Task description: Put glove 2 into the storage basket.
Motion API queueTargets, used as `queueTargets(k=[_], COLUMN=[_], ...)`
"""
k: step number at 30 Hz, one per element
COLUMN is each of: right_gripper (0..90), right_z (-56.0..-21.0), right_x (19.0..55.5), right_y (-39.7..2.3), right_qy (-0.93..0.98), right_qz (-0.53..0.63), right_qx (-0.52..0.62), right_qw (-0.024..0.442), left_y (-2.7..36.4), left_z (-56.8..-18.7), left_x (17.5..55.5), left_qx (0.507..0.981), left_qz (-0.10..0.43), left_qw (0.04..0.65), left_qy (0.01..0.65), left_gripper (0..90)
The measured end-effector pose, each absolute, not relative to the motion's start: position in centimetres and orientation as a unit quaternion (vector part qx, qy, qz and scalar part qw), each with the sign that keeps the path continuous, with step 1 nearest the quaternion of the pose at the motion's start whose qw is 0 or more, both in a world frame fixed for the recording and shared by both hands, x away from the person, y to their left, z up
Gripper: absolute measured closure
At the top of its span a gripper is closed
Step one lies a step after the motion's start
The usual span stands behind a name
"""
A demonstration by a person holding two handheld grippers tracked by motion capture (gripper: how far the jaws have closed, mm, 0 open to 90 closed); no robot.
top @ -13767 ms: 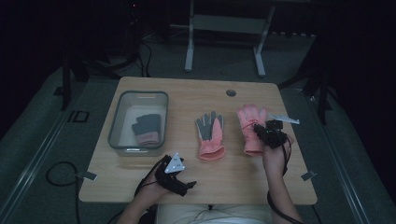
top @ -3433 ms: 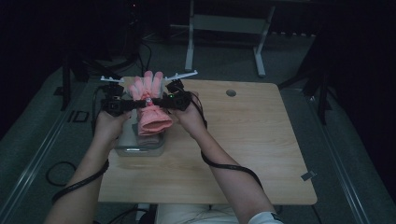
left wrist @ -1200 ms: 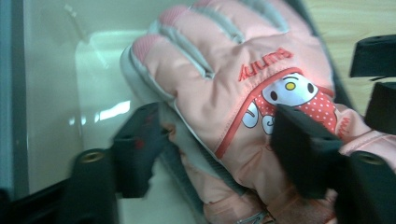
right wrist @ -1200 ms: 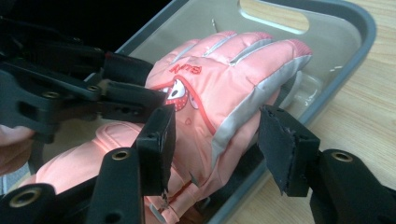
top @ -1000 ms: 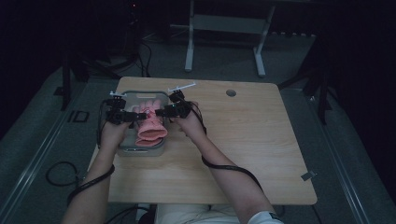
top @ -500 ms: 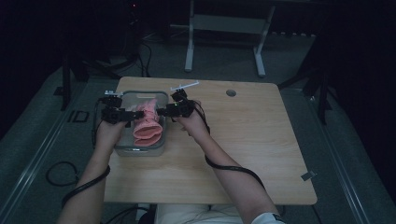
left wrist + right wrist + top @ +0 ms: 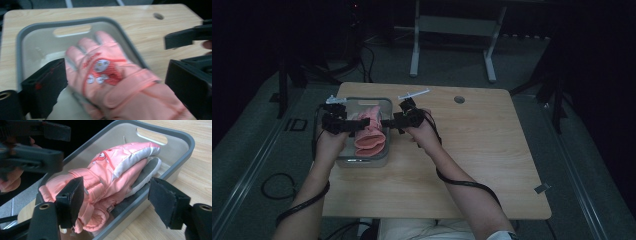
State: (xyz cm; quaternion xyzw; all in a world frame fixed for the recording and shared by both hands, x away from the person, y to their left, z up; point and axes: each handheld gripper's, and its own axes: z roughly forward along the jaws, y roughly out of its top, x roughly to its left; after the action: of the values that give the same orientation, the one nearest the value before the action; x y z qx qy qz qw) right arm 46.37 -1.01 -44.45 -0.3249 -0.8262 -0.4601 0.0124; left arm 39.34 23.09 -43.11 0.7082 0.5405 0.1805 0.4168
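Two pink gloves lie stacked in a clear bin with a grey rim at the table's left. My left gripper is at the bin's left side and my right gripper at its right, tips facing each other across the gloves. In the left gripper view the top glove, with a cartoon patch, lies between the jaws of my left gripper, which have just been opening. In the right gripper view the gloves rest inside the bin. My right gripper has also just been opening and stands wide around the cuffs.
The wooden table has a round hole near its far edge. A metal stand rises behind the table. Cables lie on the floor at the left. A black cable runs along the person's right forearm.
The gloves, held up between both grippers a second ago, have sunk into the bin. Both grippers' jaws have spread and stand off the gloves.
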Motion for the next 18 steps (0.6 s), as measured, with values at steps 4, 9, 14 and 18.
queueTargets(k=[4, 9, 14, 18], right_gripper=[26.1, 23.6, 18.4, 18.3], right_z=[-44.2, -44.1, -44.2, -44.2], right_x=[46.2, 46.0, 45.8, 45.3], right_y=[-1.9, -3.3, -4.9, -6.1], right_qy=[-0.822, -0.823, -0.832, -0.837], right_qz=[-0.468, -0.466, -0.457, -0.452], right_qx=[-0.323, -0.326, -0.315, -0.307], right_qw=[0.005, -0.004, -0.014, -0.023], left_y=[21.9, 19.8, 18.0, 16.8], left_z=[-42.6, -42.1, -42.0, -41.9], left_x=[38.5, 37.2, 36.4, 35.8], left_qx=[0.719, 0.733, 0.754, 0.756], left_qz=[0.175, 0.169, 0.166, 0.155], left_qw=[0.429, 0.445, 0.442, 0.458], left_qy=[0.519, 0.486, 0.456, 0.441], left_gripper=[3.3, 3.3, 3.3, 3.3])
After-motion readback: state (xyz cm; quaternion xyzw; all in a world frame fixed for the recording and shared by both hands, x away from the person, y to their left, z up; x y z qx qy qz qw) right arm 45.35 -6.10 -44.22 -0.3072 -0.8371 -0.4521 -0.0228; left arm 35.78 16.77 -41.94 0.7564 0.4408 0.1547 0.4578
